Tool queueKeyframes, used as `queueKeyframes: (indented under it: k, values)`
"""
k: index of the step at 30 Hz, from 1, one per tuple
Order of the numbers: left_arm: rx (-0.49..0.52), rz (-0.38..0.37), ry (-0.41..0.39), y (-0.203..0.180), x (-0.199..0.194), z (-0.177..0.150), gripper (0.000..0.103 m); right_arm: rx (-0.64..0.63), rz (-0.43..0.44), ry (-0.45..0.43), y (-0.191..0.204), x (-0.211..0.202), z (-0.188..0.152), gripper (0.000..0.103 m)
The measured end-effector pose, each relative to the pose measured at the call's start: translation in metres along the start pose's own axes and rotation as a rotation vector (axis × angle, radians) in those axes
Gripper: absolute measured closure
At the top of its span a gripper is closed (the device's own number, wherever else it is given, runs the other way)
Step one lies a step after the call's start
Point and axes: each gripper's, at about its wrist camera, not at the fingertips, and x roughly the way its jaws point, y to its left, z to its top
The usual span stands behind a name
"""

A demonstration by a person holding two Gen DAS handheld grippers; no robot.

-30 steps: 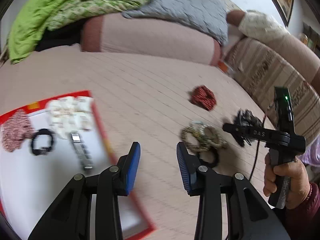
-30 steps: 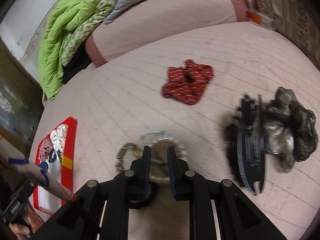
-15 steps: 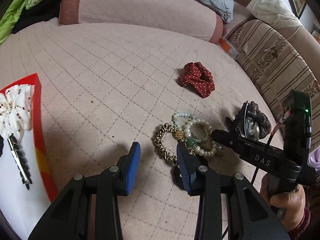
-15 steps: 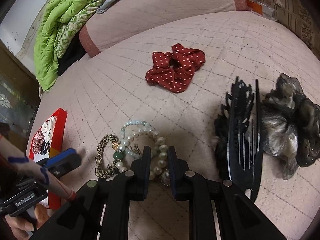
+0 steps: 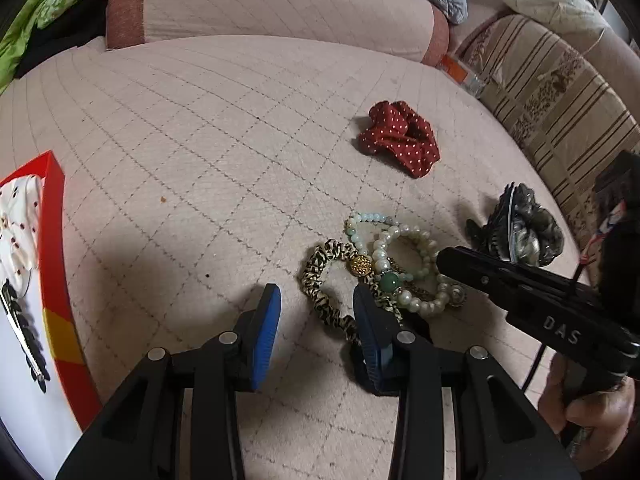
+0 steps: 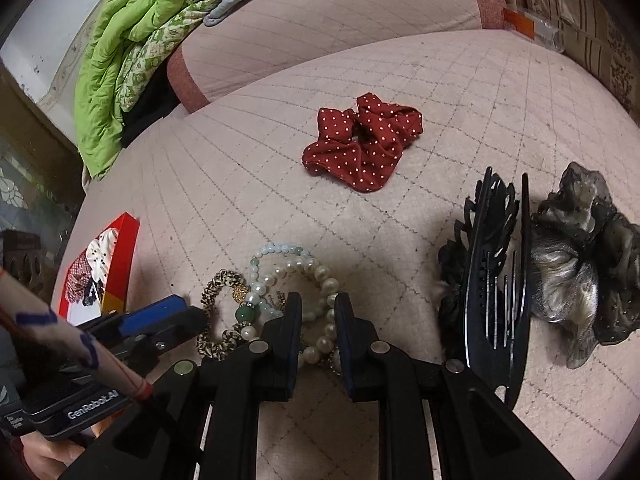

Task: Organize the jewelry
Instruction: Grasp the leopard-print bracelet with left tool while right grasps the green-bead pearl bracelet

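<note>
on the pink quilted bed (image 5: pixel 200 128), a tangled pile: leopard-print fabric bracelet (image 5: pixel 320 280), white pearl bead bracelet (image 5: pixel 416 300), pale green bead bracelet (image 5: pixel 360 232) with a gold ball and a green stone. left hand-held gripper (image 5: pixel 316 312) wide apart, low over the near-left edge of the pile, right blue pad over the leopard loop, left pad above bare quilt. right hand-held gripper (image 6: pixel 318 320) narrowly parted, straddling the pearl strand; cannot tell whether pads touch it. farther back, red white-dotted scrunchie (image 6: pixel 360 148). right of the pile, black plastic hair comb clip (image 6: pixel 492 264) beside a grey-brown sheer scrunchie (image 6: pixel 580 268). at left, red-rimmed white tray (image 5: pixel 54 240) holding a white dotted fabric piece (image 5: pixel 18 216) and a black beaded hair clip (image 5: pixel 22 328).
</note>
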Motion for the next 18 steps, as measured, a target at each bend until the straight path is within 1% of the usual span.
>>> queueKeyframes:
  k: [3,7,10,11,12,13,15,17,18]
  values:
    - [0.016,0.020,0.000,-0.003,0.006,0.002,0.067,-0.003,-0.006,0.011,-0.001,0.003,-0.001,0.085]
    - [0.060,0.058,-0.003,-0.009,0.011,0.006,0.067,-0.011,-0.027,0.035,-0.002,0.011,-0.001,0.085]
    - [0.095,0.087,-0.013,-0.014,0.014,0.006,0.067,-0.042,-0.051,0.033,0.003,0.014,-0.001,0.085]
    - [0.110,0.099,-0.017,-0.015,0.015,0.005,0.070,-0.053,-0.062,0.030,0.004,0.014,-0.001,0.085]
    - [0.130,0.121,-0.023,-0.016,0.016,0.004,0.078,-0.058,-0.068,0.030,0.005,0.014,-0.001,0.085]
    - [0.148,0.142,-0.031,-0.016,0.017,0.003,0.080,-0.068,-0.079,0.032,0.005,0.014,-0.001,0.085]
    - [0.144,0.133,-0.036,-0.014,0.017,0.003,0.083,-0.088,-0.106,0.031,0.006,0.014,-0.001,0.092]
    - [0.144,0.142,-0.038,-0.012,0.017,0.005,0.087,-0.103,-0.135,0.027,0.006,0.013,-0.001,0.092]
    - [0.143,0.142,-0.039,-0.012,0.016,0.005,0.087,-0.098,-0.142,0.024,0.004,0.012,0.000,0.092]
